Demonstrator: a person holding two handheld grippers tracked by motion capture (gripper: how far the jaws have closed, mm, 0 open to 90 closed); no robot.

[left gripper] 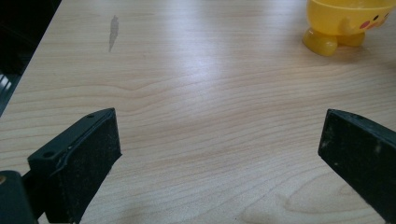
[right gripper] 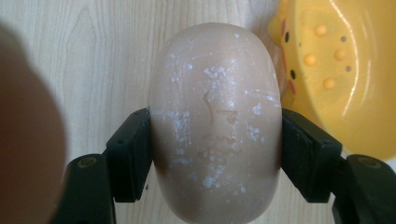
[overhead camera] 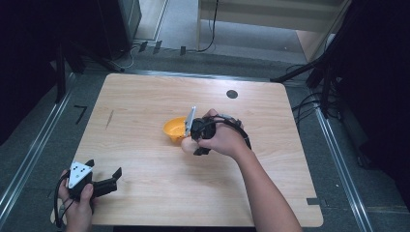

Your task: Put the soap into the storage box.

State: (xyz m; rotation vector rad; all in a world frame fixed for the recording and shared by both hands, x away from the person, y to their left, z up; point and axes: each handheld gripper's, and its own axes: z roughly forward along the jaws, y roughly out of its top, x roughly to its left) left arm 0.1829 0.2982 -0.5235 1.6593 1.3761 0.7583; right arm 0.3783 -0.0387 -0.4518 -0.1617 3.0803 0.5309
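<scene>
while the right gripper [right gripper: 215, 154] has its two black pads clamped on the flanks of a pale, oval bar of soap [right gripper: 215, 121], the yellow soap dish [right gripper: 348, 70] lies just to the right of it in the right gripper view, its knobbed inside bare. the grasp looks done and the placing looks left: the soap has yet to go over the rim and be let go inside the dish. in the high view the soap [overhead camera: 187, 144] sits at the near edge of the dish [overhead camera: 174, 129], near the middle of the wooden table [overhead camera: 145, 159], with the right hand [overhead camera: 222, 137] wrapped over the gripper body and the forearm running back to the near right edge. the left gripper [overhead camera: 99, 182] rests at the near left corner, its jaws spread wide with nothing between them and only bare wood ahead, pointing toward the dish [left gripper: 343, 23] well off.
</scene>
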